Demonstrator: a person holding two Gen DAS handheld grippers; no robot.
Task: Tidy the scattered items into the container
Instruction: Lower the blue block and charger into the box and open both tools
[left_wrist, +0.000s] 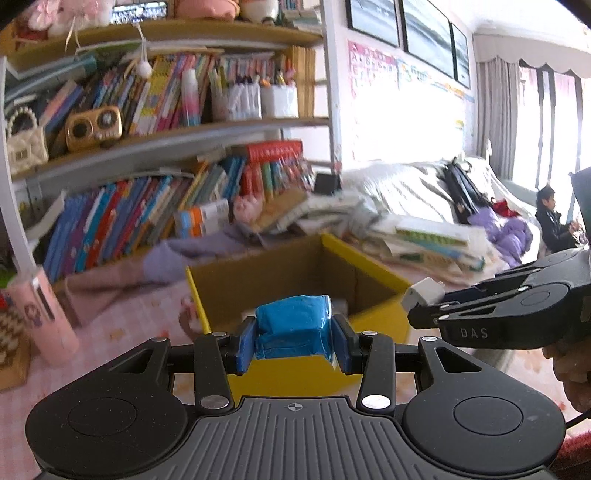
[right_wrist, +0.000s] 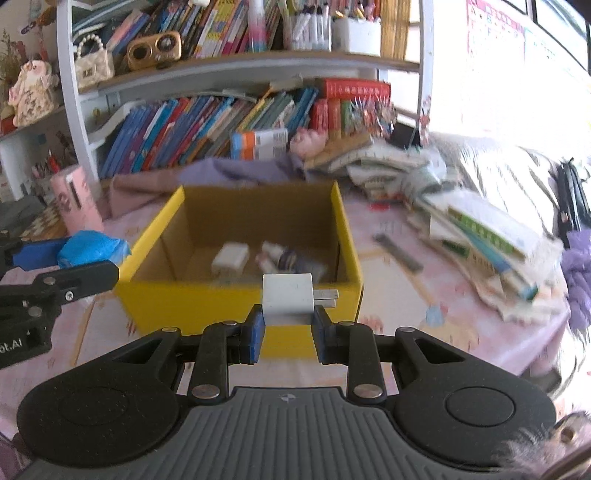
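left gripper (left_wrist: 293, 338): my left fingers (left_wrist: 246, 345) are clamped on a blue taped block (left_wrist: 291, 323); pads press both its sides. In the right wrist view it comes in from the left edge, block just beside the near-left corner of the box.
right gripper (right_wrist: 288, 325): my right fingers (right_wrist: 255, 334) are clenched on a white plug adapter (right_wrist: 287, 297), metal prongs sticking out to the right. In the left wrist view it enters from the right, adapter poking past the tips.
hand: part of a hand (left_wrist: 570, 373) shows at the right edge of the left wrist view, under the right gripper.
yellow box (right_wrist: 155, 301): open-top cardboard container, yellow outside, brown inside, sitting on the counter (right_wrist: 391, 291) with a pink patterned cover. Both held items are at its near rim, not inside.
box contents: a white block (right_wrist: 229, 257) and a small bottle (right_wrist: 284, 258) lie on the floor of the box, near each other; details are blurry.
pink cylinder (right_wrist: 75, 199): upright, left of the box.
strip: a thin grey strip (right_wrist: 397, 247) lies flat to the right of the box; can't tell what it is.
paper pile (right_wrist: 476, 236): loose stack of books and papers further right.
purple cloth (right_wrist: 236, 171): bunched behind the box.
bookshelf (right_wrist: 236, 66): at the back, crammed with leaning books; a gold radio (right_wrist: 154, 50) and a cream handbag (right_wrist: 93, 63) on the upper shelf.
far right: a person (left_wrist: 554, 221) sits on a covered sofa (left_wrist: 406, 184) by the window.
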